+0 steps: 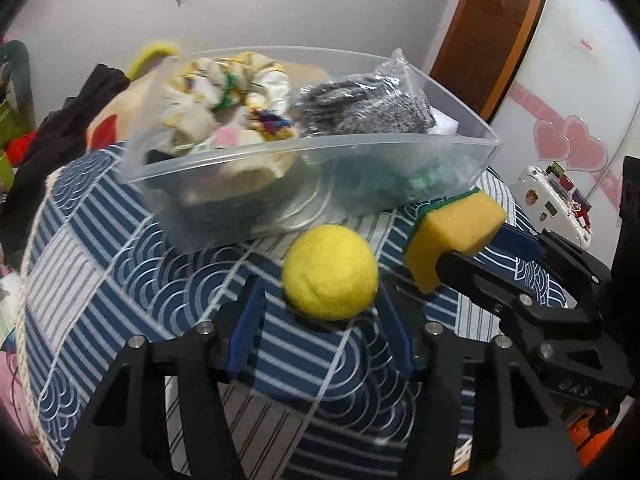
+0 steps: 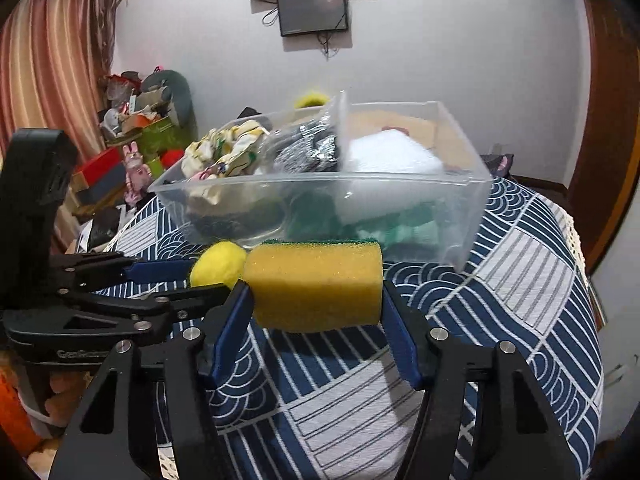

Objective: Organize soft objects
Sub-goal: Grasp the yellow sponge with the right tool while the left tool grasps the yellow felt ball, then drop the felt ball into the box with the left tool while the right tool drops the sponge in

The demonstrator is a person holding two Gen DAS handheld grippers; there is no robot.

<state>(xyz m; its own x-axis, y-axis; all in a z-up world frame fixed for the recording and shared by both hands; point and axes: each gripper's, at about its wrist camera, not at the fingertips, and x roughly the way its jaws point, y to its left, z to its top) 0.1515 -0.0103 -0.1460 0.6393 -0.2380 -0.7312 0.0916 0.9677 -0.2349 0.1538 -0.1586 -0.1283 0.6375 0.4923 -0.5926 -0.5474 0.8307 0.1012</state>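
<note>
While the right gripper (image 2: 316,312) fingers clamp the yellow sponge (image 2: 314,284), the left gripper (image 1: 320,328) fingers flank the yellow ball (image 1: 330,272); contact is unclear. At 12 o'clock, the clear bin (image 1: 280,160) blurs its contents.

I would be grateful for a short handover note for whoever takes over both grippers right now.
Right gripper: shut on the yellow sponge, held just above the cloth, in front of the clear bin.
Left gripper: jaws around the yellow felt ball, which sits on the cloth; a firm grip is not clear.
Done: scrunchies and a bagged grey item are already in the bin.
Left: secure the ball, then drop sponge and ball into the bin.
</note>
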